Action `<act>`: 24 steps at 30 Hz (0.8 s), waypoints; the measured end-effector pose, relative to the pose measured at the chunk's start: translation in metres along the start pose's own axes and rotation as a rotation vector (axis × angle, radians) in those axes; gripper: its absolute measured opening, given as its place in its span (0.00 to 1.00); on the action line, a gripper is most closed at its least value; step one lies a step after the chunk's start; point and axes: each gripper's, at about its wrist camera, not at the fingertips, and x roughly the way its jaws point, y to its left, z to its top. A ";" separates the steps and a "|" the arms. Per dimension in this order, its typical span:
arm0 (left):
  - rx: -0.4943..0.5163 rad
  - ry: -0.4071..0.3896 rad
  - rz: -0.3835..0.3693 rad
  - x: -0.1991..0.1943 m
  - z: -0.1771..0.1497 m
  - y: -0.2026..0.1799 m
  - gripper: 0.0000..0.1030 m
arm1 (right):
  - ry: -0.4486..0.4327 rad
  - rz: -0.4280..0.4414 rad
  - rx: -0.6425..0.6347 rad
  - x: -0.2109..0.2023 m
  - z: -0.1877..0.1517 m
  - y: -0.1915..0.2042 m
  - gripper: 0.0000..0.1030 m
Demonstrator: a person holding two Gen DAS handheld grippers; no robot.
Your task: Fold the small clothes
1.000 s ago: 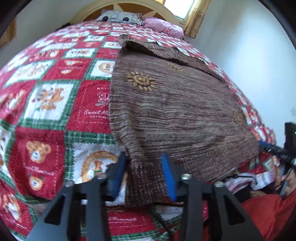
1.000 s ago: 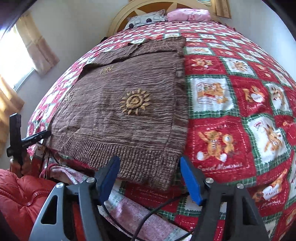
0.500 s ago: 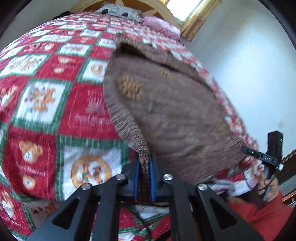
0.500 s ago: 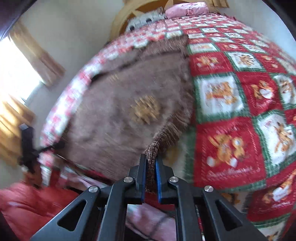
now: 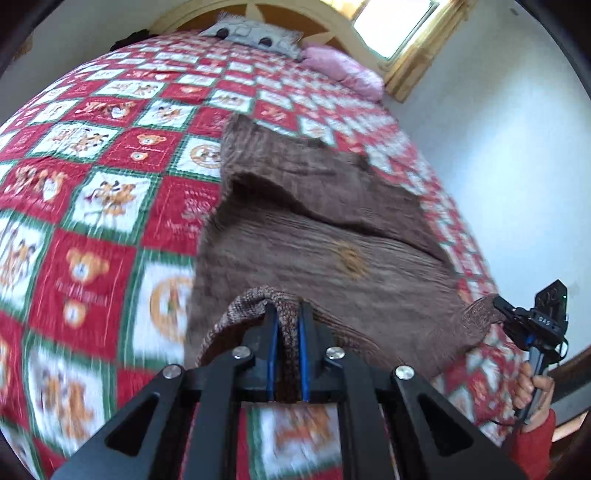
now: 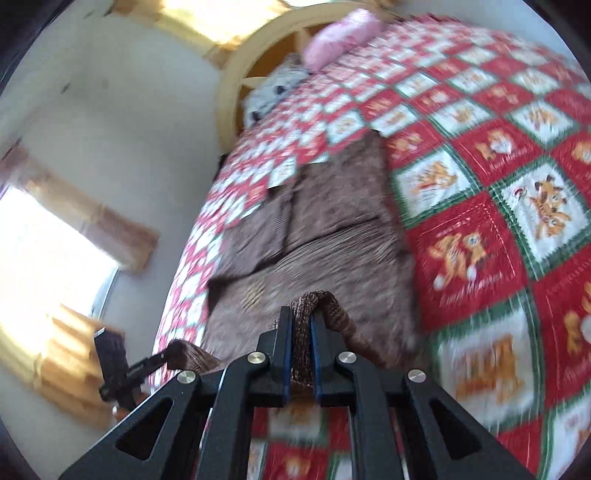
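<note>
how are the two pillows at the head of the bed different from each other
The pink pillow is plain, while the grey pillow is patterned with dark round spots. The pink pillow sits nearer the window side, the grey pillow nearer the middle of the headboard. Both lie on the red patchwork quilt.

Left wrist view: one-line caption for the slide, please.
Left gripper shut on the brown knit sweater's ribbed hem, lifting it over the teddy-bear quilt.

We see a bed (image 5: 110, 206) under a red, green and white teddy-bear patchwork quilt, bearing a brown ribbed knitted sweater (image 5: 332, 236), a pink pillow (image 5: 343, 68) and a grey cushion (image 5: 255, 35).
</note>
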 end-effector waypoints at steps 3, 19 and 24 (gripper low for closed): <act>0.012 0.041 0.062 0.024 0.014 0.007 0.11 | 0.002 -0.038 0.080 0.031 0.017 -0.027 0.08; 0.453 -0.095 0.173 -0.031 0.025 0.027 0.62 | -0.145 0.046 0.202 0.041 0.050 -0.066 0.42; 0.835 -0.022 0.327 -0.005 -0.007 0.007 0.62 | -0.248 0.014 0.149 0.012 0.048 -0.053 0.52</act>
